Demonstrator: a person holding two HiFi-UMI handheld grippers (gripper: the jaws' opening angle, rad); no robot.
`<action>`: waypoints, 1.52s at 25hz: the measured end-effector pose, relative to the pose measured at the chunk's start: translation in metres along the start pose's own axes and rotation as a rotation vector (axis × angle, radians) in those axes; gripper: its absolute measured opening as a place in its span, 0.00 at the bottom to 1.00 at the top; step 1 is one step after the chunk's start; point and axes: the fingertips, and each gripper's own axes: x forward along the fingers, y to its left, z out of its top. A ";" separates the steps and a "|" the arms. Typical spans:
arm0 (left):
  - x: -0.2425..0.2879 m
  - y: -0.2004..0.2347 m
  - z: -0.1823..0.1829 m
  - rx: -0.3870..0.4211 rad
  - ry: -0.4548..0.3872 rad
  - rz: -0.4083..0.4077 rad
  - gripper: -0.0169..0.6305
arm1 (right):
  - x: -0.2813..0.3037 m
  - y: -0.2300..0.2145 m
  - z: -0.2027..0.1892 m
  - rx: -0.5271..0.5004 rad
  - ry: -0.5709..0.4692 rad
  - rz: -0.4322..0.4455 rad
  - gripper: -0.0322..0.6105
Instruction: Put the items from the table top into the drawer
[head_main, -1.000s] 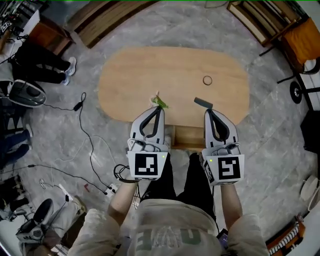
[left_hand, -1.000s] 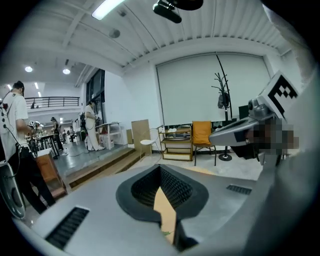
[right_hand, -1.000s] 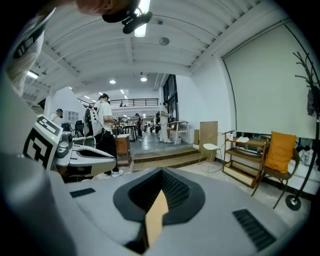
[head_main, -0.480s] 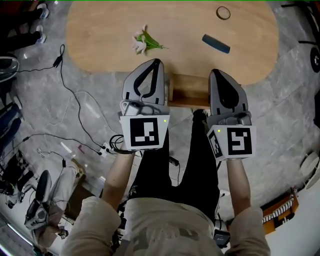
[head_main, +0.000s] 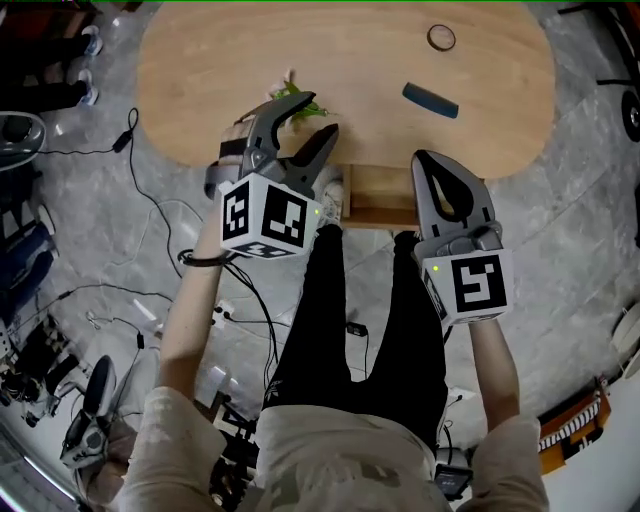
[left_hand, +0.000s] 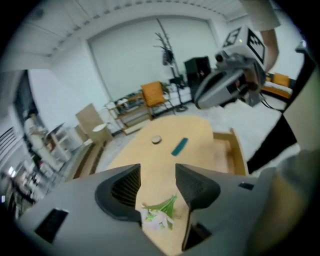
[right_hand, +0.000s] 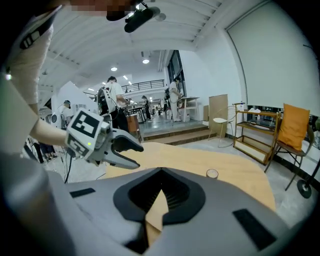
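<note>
The left tool (head_main: 306, 118) has just been opening, and its jaws now stand apart. In the left gripper view, the little flower sprig (left_hand: 160, 214) shows in the gap between them. It lies on the counter (head_main: 200, 70), and the jaws do not press on it. The right tool (head_main: 428, 160) is closed tight with nothing in it. It hangs just beside the drawer (head_main: 378, 215).

I think the sprig is very light, soft and easy to crush. It would be best to pinch it by the green stems, not the pale petals.

The drawer sticks out from under the near edge of the counter. It looks open, and I can see nothing inside it. Further back on the counter lie a blue-green bar (head_main: 431, 100) and a small ring (head_main: 441, 38), well apart from the sprig.
</note>
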 end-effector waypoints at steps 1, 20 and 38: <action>0.011 -0.007 -0.014 0.107 0.064 -0.102 0.34 | 0.002 0.000 -0.004 -0.009 0.012 0.007 0.06; 0.112 -0.051 -0.135 0.716 0.594 -0.616 0.07 | 0.030 0.027 -0.057 -0.127 0.147 0.179 0.06; -0.037 -0.042 0.063 -0.358 -0.114 -0.180 0.05 | -0.022 0.000 0.014 0.119 -0.025 0.058 0.06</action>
